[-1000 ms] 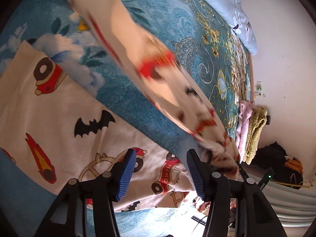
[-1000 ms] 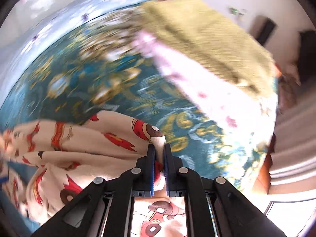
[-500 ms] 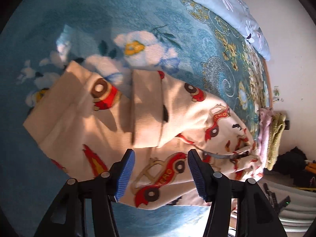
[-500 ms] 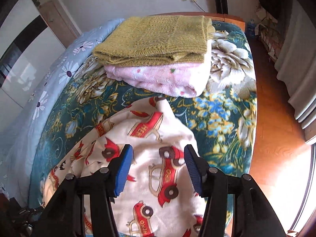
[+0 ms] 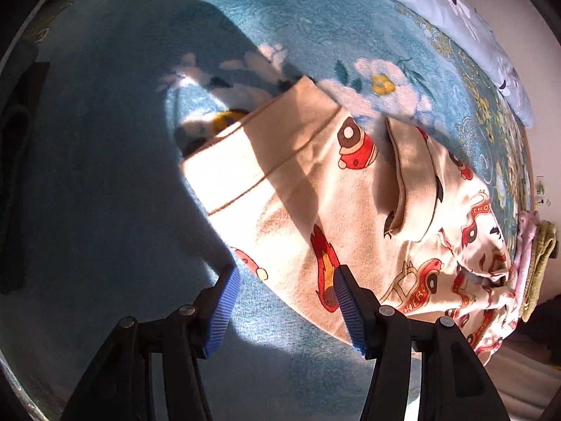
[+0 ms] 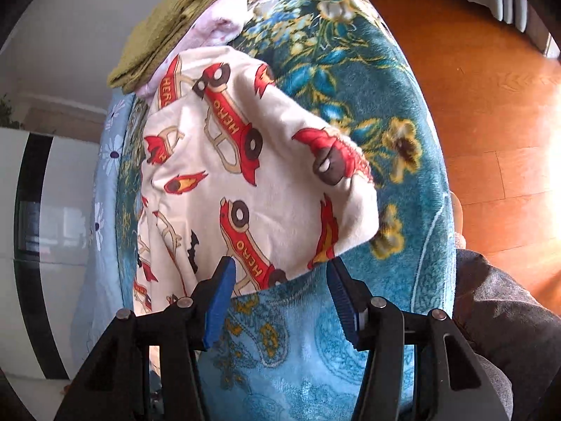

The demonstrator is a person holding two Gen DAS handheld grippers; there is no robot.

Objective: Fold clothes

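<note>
released since 1 s ago, pajamas [image 5: 350,210] lie apparently folded; right tool [image 6: 278,280] open.

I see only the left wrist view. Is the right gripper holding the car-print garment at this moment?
Observer: No. The right gripper is open, above the car-print garment edge.
Operator: What lies beyond the garment there?
Observer: A folded olive knit stacked on a pink garment.
Operator: Is anything beside the bed?
Observer: An orange wooden floor, sunlit at right.
</note>
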